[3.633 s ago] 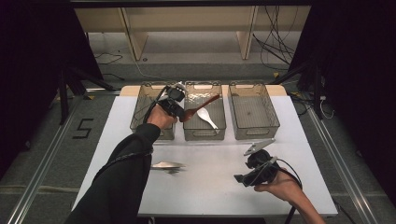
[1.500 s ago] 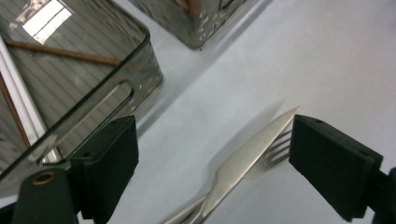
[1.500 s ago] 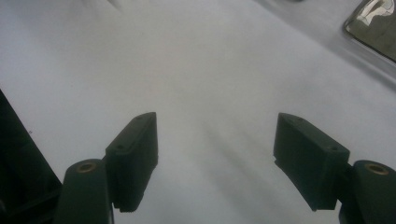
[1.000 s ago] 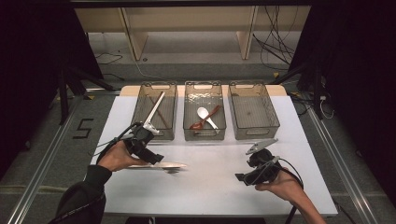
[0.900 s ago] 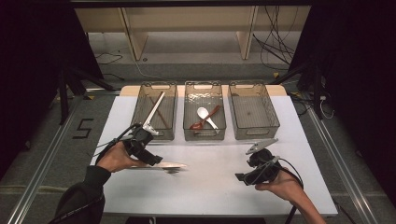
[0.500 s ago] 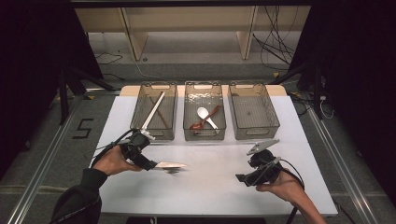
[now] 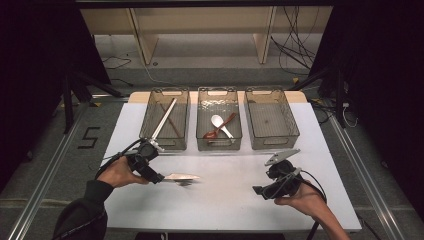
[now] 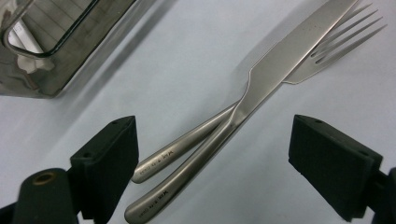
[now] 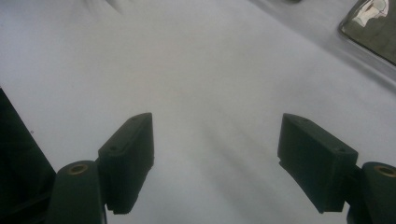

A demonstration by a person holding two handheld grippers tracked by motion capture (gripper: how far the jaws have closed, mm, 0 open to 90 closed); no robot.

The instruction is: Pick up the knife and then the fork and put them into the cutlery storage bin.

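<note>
White table [image 7: 220, 200] spreads wide under the camera, matte and pale. Along its far edge sit three clear bins side by side: the left bin [image 7: 150, 137] holds a long knife and thin dark sticks, the middle bin [image 7: 200, 142] holds a white spoon and a brown spoon, the right bin [image 7: 295, 132] looks bare inside. Down on the near left of the tabletop lie a steel knife [image 8: 261, 88] and a steel fork [image 8: 322, 58], crossed, the knife over the fork, handles close together, both flat on the surface.
</note>
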